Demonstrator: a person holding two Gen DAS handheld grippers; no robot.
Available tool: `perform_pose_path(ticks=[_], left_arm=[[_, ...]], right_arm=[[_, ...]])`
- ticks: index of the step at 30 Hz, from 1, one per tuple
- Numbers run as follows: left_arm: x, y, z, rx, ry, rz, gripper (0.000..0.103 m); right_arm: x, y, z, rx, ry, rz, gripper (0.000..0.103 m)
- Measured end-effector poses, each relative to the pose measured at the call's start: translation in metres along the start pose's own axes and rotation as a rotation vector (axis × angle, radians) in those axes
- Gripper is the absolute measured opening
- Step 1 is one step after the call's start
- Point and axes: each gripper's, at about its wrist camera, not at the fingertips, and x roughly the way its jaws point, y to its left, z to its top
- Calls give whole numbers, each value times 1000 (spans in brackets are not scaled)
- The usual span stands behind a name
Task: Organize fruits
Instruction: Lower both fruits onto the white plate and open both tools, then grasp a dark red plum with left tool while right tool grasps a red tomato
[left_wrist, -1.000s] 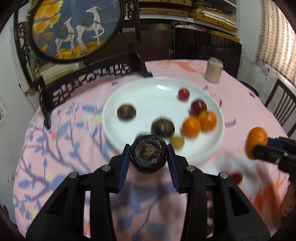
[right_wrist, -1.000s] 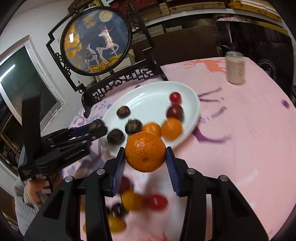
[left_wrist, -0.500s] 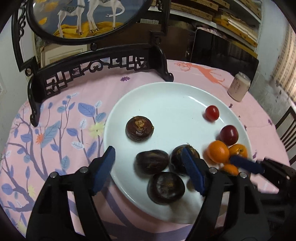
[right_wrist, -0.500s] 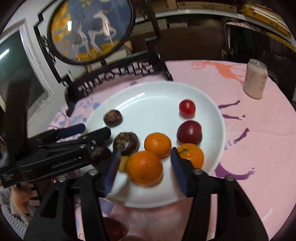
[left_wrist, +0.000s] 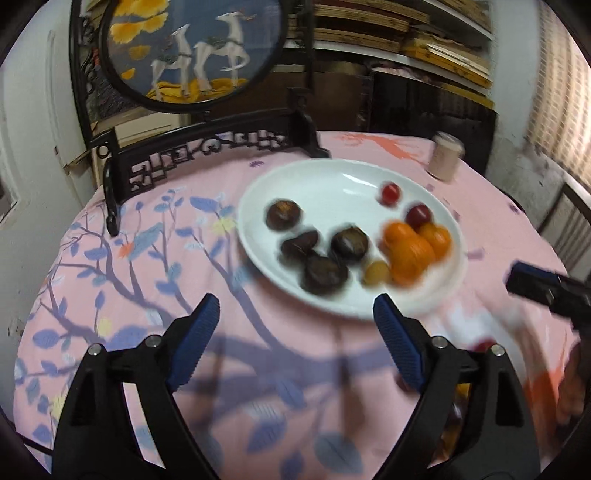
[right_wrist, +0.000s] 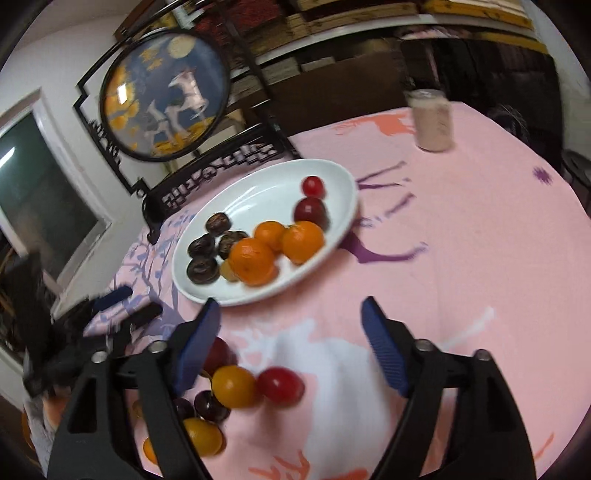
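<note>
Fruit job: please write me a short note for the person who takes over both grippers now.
Left gripper: open, holds nothing, above the cloth near the plate.
Right gripper: open, holds nothing.
Done: on the plate lie four dark fruits, three oranges, two red fruits and one small yellow one.
Left: loose fruits on the tablecloth by the right gripper, such as a yellow fruit and a red fruit. They still need to go on the plate.

Dim indoor light is falling from overhead. Motion blur is smearing the oranges. Fisheye edges are bending and darkening.
</note>
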Motion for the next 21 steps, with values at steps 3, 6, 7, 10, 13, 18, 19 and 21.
perform_pose_path(ticks=[3,6,7,10,13,18,19,21], left_arm=[[-10,-24,-16,75,-8,-30,92],[-8,-45,-22,134,-2,-33,92],[-5,-51,-23,149,4,-32,92],[8,-63,-26,173,45,-49,92],[11,-67,-28,200,42,-41,96],[9,-39,-27,128,41,-17,101],[7,-26,-25,94,32,36,101],[7,-5,-24,35,38,122,101]], right_arm=[[-10,-4,-3,19,-21,5,87],[-14,-5,-2,21,-29,10,88],[-14,-6,-2,20,-26,8,88],[-11,-6,-3,20,-11,7,88],[-12,-7,-2,17,-14,0,88],[-14,-11,-2,34,-16,8,88],[-14,-11,-2,35,-15,13,88],[-15,-10,-2,32,-16,24,88]])
